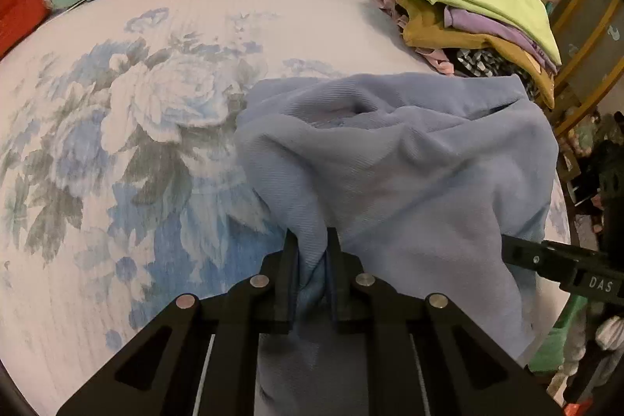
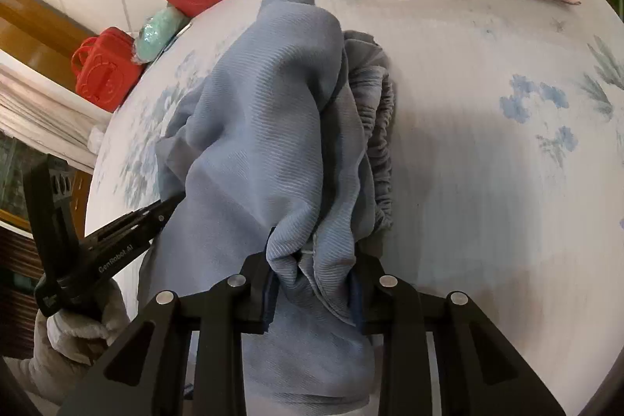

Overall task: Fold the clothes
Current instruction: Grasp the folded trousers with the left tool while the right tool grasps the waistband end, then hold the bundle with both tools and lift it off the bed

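Two black two-finger grippers hold one crumpled blue ribbed-fabric garment point(image 1: 409, 158) above a white bedsheet printed with blue flowers point(image 1: 117, 143). The left gripper point(image 1: 312, 252) is pinched narrow on a gathered fold of the cloth. The right gripper point(image 2: 312, 271) is clamped on a thicker bunch, its fingers held somewhat apart by the bulk.

Risks from this state:

1. Slip. The left gripper holds only a thin twist of fabric; a sharp pull outward probably draws it free.
2. Uneven spread. Each gripper holds a bunch, not a clean corner or hem, so the garment is likely to open skewed and fold crooked.
3. Snagging. The gathered elastic band point(image 2: 374, 127) hangs on the right side of the bundle and may tuck under when the cloth is laid down.
4. Collision. The stack of folded clothes in green, purple, mustard and black check point(image 1: 479, 18) sits at the far right edge of the bed, close behind the garment; a wide sweep could topple it.

Position: the garment rises directly forward of both grippers, between them, with its lower part trailing toward the near edge of the bed.
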A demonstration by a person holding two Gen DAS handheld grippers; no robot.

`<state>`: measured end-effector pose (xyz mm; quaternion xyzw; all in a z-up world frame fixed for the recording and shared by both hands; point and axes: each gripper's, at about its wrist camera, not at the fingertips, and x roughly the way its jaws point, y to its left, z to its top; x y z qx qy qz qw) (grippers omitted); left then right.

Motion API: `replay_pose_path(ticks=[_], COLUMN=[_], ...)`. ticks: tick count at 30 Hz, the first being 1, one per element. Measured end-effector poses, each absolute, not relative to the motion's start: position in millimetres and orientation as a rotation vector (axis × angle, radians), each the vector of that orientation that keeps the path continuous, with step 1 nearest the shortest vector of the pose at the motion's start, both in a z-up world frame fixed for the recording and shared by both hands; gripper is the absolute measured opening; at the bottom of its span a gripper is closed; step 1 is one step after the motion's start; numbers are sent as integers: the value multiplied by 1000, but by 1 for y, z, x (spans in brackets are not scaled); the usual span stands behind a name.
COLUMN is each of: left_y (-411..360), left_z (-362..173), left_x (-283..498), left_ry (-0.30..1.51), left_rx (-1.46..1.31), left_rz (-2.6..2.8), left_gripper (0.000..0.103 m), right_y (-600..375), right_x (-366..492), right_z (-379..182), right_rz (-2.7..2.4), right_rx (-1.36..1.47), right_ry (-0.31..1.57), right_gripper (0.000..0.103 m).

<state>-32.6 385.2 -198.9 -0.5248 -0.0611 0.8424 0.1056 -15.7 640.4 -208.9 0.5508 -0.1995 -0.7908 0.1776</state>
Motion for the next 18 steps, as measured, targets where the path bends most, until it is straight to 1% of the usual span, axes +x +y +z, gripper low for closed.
replay_pose_path(ticks=[3, 7, 10, 11, 12, 13, 17, 18], left_y=[384, 381, 385, 386, 388, 388, 390, 392], left_z=[-200, -202, -201, -201, -201, -201, -201, -201], left_x=[-33, -35, -34, -33, -33, -33, -32, -31], left_ry=[-182, -184, -139, -123, -107, -99, -83, -72], left_rx=[-1539, -1530, -1518, -1513, -1509, -1505, -1487, -1480], left_rz=[2480, 2478, 2478, 2479, 2479, 2481, 2493, 2498], left_gripper=[22, 22, 26, 27, 27, 27, 27, 23], right_y=[644, 643, 647, 649, 650, 649, 642, 639], right_x=[-16, -13, -14, -14, -14, -14, -18, -19], right_z=[-212, -211, -210, -209, -207, -205, -201, -200], right_rz=[-2220, -2224, -2200, -2197, -2205, -2218, -2231, -2237], right_rx=[1533, 1520, 1541, 1555, 1562, 1565, 1578, 1579], right_ry=[-616, -617, -633, -633, -619, -596, -522, -497], right_gripper=[32, 33, 34, 38, 46, 49, 50, 50])
